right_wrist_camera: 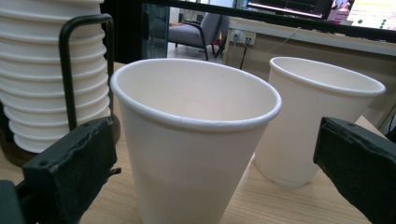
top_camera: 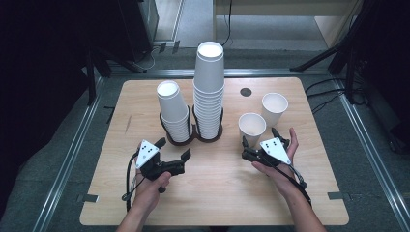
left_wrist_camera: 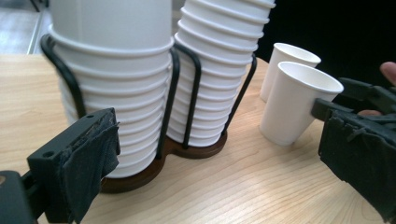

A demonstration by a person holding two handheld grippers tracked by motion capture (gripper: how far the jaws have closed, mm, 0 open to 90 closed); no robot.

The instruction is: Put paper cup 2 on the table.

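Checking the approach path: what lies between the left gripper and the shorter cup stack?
Bare tabletop. In the high view, nothing stands between the open left gripper and the shorter cup stack in its black holder.

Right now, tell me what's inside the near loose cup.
The near cup looks empty: the right gripper view shows bare white inner wall. Its bottom is hidden behind the rim. The right gripper stands open around it.
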